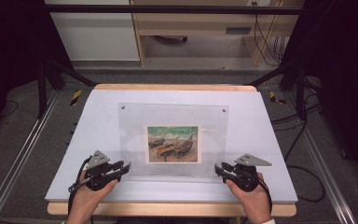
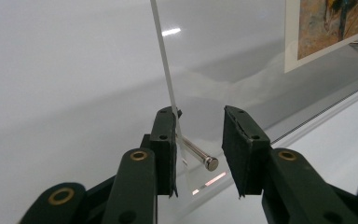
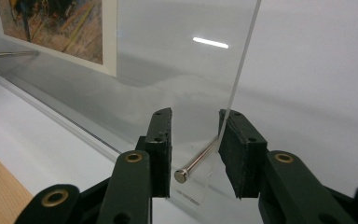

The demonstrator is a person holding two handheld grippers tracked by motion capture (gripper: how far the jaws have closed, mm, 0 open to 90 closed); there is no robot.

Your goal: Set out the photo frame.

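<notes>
Nearest the person, the left tongs (image 1: 126, 166) and right tongs (image 1: 218, 169) sit at the frame's (image 1: 173, 140) two lower corners. The frame is a clear acrylic panel resting near the middle of the white counter (image 1: 88, 121), tilted on metal pegs, with a print (image 1: 173, 144) in its centre.

In the left gripper view the tongs (image 2: 198, 140) stand apart: one jaw lies against the frame's edge (image 2: 165, 74), the other is clear of it, and a peg (image 2: 199, 155) lies between them. The right tongs (image 3: 195, 142) mirror this around their own peg (image 3: 196, 162). Neither clamps anything yet.

The risk, as I judge it, is a close on the round peg or the thin slick edge: the jaws could slide off. If one side bites before the other, the frame may twist or skid across the counter. Farther in, a hard squeeze could loosen the peg and let the print shift.
</notes>
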